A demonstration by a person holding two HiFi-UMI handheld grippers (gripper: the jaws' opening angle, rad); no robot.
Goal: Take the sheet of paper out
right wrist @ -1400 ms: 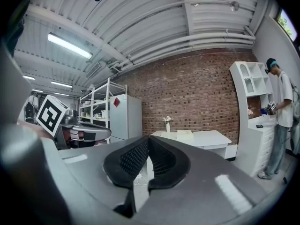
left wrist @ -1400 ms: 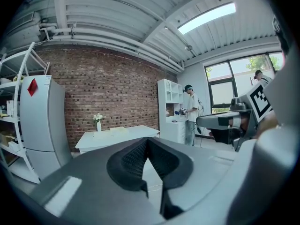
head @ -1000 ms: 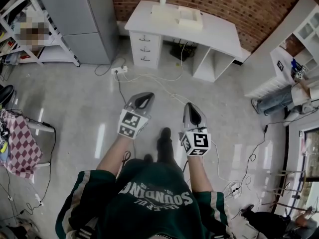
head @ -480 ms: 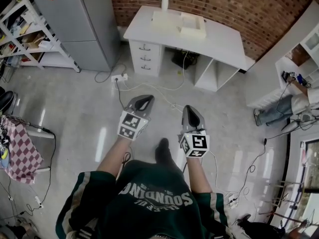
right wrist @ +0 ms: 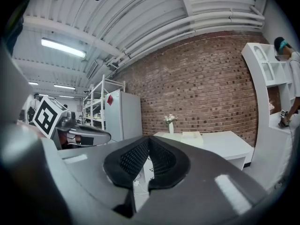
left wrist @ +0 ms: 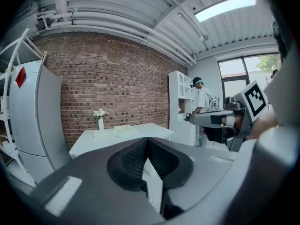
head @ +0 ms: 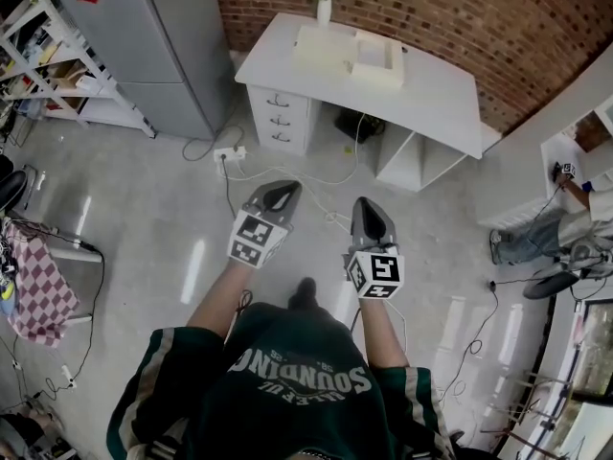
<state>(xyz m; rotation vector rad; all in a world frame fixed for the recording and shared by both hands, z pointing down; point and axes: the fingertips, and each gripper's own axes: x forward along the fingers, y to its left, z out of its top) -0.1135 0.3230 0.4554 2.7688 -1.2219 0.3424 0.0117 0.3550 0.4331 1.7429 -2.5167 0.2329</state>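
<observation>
Both grippers are held out in front of me above the grey floor, some way short of a white desk (head: 421,84) against the brick wall. My left gripper (head: 278,192) is shut with nothing between its pads, as the left gripper view (left wrist: 147,139) shows. My right gripper (head: 368,214) is also shut and empty (right wrist: 149,138). On the desk lie pale cream trays or boxes (head: 350,54), next to a white vase with flowers (head: 324,3). The boxes (right wrist: 191,136) look small and far off. I cannot make out a separate sheet of paper.
A grey fridge (head: 163,36) and a shelf rack (head: 48,56) stand at the left. Cables and a power strip (head: 230,153) lie on the floor before the desk. A checked cloth (head: 34,276) hangs at far left. A person (head: 565,214) sits by white shelving at the right.
The desk has slid lower and grown larger in the head view as I walk toward it. Both grippers stay shut, side by side in front of me.
</observation>
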